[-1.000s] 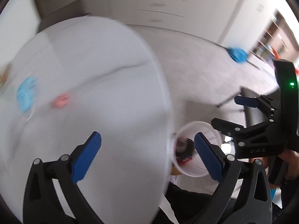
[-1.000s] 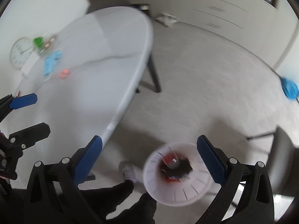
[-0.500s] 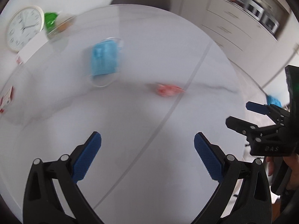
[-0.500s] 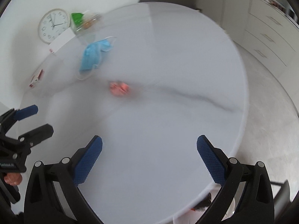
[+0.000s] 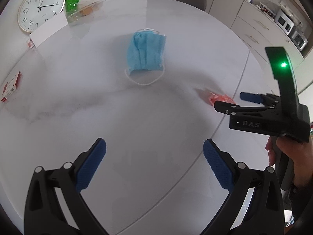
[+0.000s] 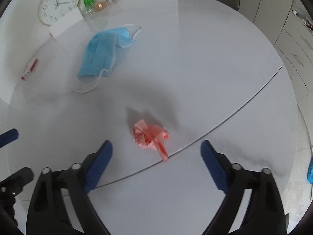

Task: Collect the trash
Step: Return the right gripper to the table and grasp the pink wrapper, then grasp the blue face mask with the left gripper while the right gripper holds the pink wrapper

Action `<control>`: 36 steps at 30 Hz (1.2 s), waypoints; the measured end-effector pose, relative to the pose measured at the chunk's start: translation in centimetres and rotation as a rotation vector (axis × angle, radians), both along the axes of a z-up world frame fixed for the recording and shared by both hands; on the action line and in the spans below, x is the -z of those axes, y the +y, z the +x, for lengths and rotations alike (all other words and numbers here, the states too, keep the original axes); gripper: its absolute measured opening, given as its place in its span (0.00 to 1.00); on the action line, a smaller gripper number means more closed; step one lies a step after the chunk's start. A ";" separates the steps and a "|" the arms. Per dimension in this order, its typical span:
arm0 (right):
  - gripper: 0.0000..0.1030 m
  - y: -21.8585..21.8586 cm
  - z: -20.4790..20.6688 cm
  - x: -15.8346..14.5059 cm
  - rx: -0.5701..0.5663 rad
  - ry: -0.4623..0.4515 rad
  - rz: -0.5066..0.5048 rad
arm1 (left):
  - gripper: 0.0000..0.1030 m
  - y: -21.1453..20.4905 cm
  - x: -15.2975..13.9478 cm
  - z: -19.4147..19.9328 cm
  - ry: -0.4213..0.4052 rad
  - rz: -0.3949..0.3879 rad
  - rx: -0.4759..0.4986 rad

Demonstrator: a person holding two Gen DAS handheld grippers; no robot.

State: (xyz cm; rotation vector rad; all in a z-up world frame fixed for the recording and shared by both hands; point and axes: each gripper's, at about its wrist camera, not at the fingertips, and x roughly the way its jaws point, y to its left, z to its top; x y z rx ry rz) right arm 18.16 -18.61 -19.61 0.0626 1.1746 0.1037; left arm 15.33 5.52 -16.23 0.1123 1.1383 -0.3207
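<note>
Between the wide-spread right tool (image 6: 156,154) fingers, a crumpled pink wrapper (image 6: 151,135) trails its tail toward 5 o'clock; left tool (image 5: 154,152) equally wide.

On the table (image 6: 195,62): one face mask (image 6: 101,54), one crumpled pink paper (image 6: 150,135), one clock (image 6: 57,4), one red-and-white box (image 5: 10,86), one white card (image 5: 48,31).
</note>
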 end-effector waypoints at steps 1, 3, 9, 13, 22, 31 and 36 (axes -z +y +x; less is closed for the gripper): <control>0.72 0.0 0.2 0.3 0.003 0.010 0.001 | 0.92 0.2 0.1 0.3 -0.001 -0.002 -0.005; 0.65 0.2 0.4 0.5 0.002 0.020 -0.004 | 0.92 0.4 0.2 0.9 -0.003 -0.003 -0.015; 0.46 0.5 0.6 1.0 -0.016 0.029 -0.017 | 0.92 0.6 0.1 2.1 -0.008 -0.006 -0.036; 0.37 0.2 0.8 0.9 -0.023 0.024 -0.008 | 0.92 0.5 0.1 2.5 -0.011 0.000 -0.041; 0.35 -1.2 -0.2 -0.4 -0.002 -0.002 0.042 | 0.92 -0.4 0.2 5.2 -0.027 0.004 -0.053; 0.36 -3.8 -4.5 -2.9 0.043 -0.030 0.088 | 0.93 -4.0 2.0 15.7 -0.046 0.038 -0.044; 0.38 -4.9 -6.2 -2.7 0.091 -0.015 0.103 | 0.93 -4.9 3.4 20.2 -0.028 0.024 -0.053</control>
